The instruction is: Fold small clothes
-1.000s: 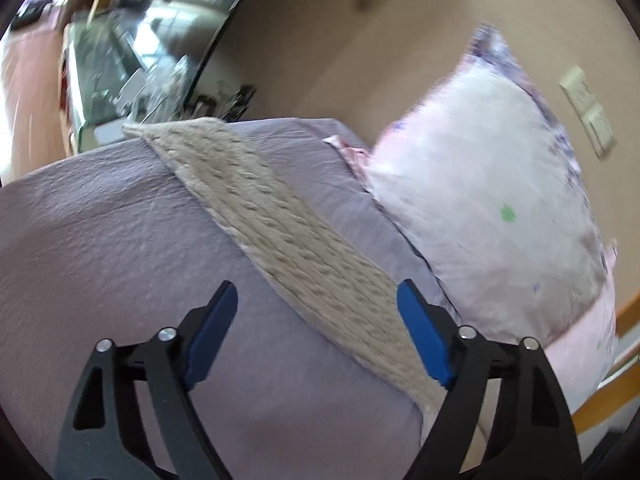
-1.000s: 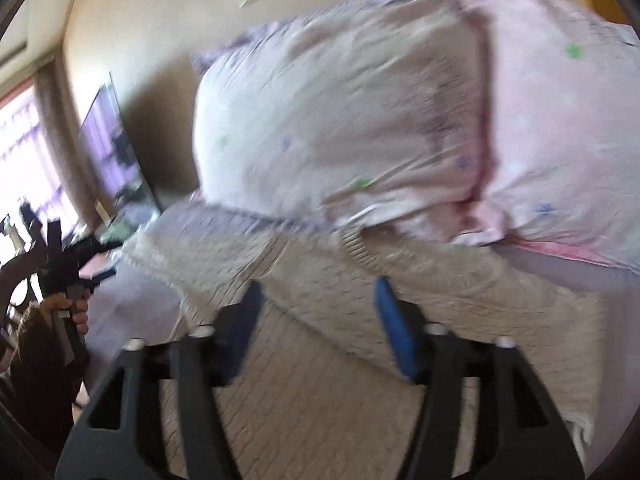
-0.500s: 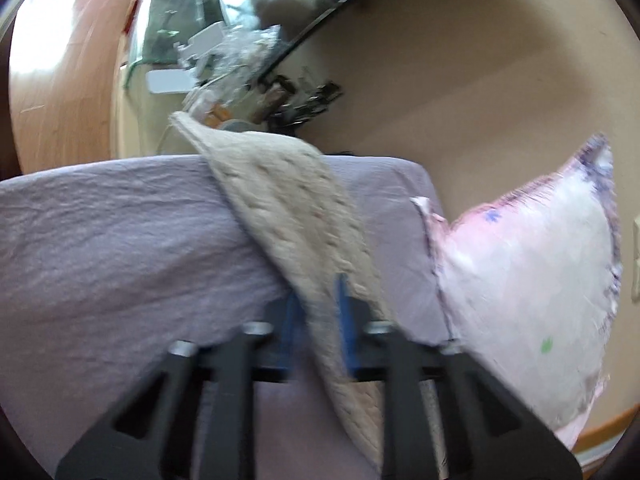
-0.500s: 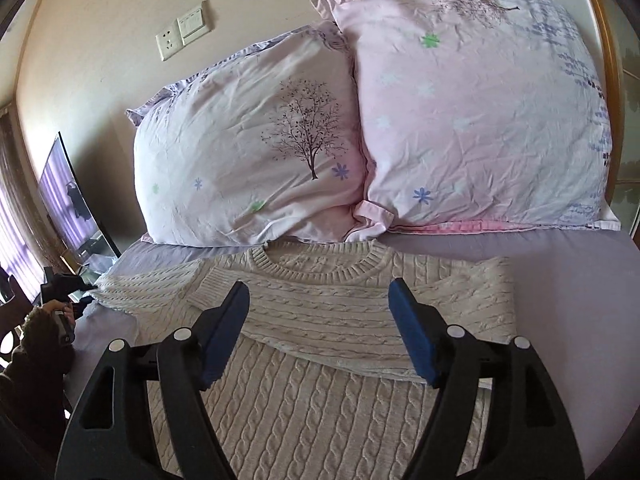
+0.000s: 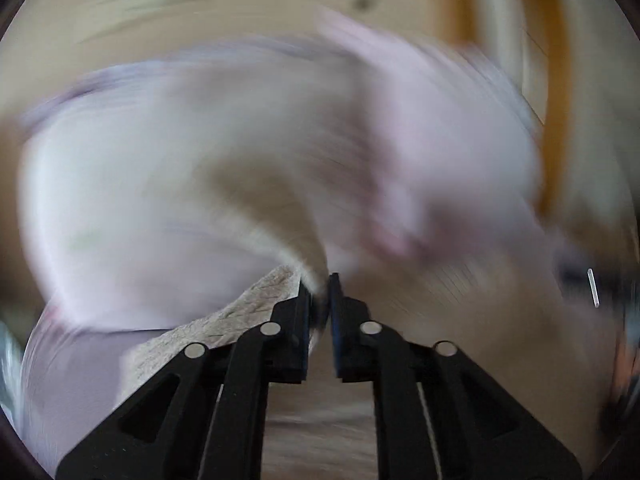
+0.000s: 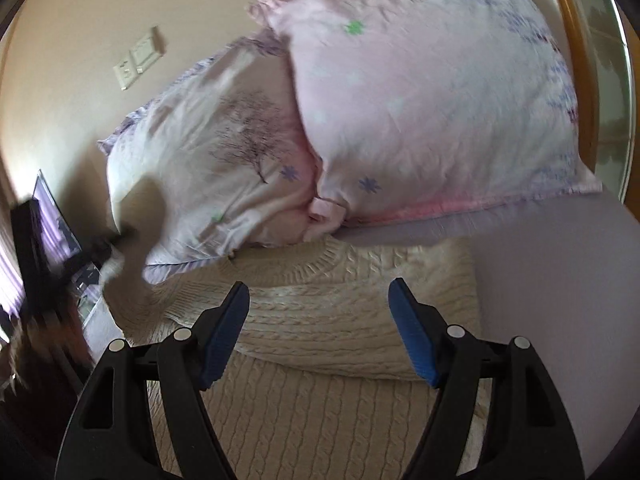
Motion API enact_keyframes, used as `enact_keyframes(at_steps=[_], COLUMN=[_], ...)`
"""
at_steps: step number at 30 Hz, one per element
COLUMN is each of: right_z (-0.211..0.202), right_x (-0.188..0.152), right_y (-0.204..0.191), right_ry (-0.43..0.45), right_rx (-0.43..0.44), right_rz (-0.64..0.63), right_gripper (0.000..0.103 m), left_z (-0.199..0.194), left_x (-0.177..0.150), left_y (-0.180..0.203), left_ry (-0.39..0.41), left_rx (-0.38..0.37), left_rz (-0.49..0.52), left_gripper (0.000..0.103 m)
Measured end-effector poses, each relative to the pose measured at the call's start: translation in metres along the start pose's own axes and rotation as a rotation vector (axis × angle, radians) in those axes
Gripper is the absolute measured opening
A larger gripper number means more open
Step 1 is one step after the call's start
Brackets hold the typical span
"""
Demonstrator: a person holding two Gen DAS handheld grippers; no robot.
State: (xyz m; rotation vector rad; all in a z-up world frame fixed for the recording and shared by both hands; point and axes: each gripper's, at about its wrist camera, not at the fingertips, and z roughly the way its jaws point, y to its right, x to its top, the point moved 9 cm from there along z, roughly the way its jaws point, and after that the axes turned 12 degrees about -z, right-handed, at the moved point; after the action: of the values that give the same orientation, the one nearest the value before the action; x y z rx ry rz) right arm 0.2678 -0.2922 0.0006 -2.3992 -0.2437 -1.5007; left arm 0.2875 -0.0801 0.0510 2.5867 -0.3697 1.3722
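A cream cable-knit sweater (image 6: pixel 320 320) lies on the lilac bed sheet (image 6: pixel 560 280), its right sleeve folded across the chest. My right gripper (image 6: pixel 318 332) is open and empty, hovering over the sweater's chest. My left gripper (image 5: pixel 319 292) is shut on the left sleeve (image 5: pixel 240 316), which trails off to the lower left in the blurred left wrist view. In the right wrist view that sleeve (image 6: pixel 132 264) is lifted off the bed at the left, held by the left gripper (image 6: pixel 116 240).
Two pale pink pillows (image 6: pixel 420 100) lean against the beige wall at the head of the bed, just beyond the sweater's collar. A wall socket (image 6: pixel 138 60) is above them. A wooden headboard edge (image 6: pixel 576 40) is at the right. A screen (image 6: pixel 48 224) stands at the left.
My left gripper closed on the left sleeve and swung it up and towards the pillows, with strong blur now. My right gripper stayed open and tilted over the sweater.
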Motion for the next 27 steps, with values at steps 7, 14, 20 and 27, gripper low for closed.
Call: enact_keyframes(at_steps=[7, 14, 20, 27], right_z=[0.017, 0.074, 0.117, 0.061], right_x=[-0.020, -0.031, -0.034, -0.028], right_y=[0.039, 0.058, 0.061, 0.073], right_ry=[-0.128, -0.247, -0.262, -0.162], right_rx=[0.028, 0.082, 0.042, -0.056], right_rz=[0.159, 0.339, 0.352, 0.358], right_gripper=[0.060, 0.041, 0.010, 0.009], left_z=[-0.018, -0.058, -0.087, -0.113], left_x=[-0.068, -0.100, -0.125, -0.150], left_y=[0.025, -0.079, -0.110, -0.133], left_ry=[-0.126, -0.178, -0.178, -0.211], left_rx=[-0.057, 0.088, 0.093, 0.039], left_rz=[0.077, -0.156, -0.293, -0.437], left_gripper=[0.024, 0.030, 0.045, 0.048])
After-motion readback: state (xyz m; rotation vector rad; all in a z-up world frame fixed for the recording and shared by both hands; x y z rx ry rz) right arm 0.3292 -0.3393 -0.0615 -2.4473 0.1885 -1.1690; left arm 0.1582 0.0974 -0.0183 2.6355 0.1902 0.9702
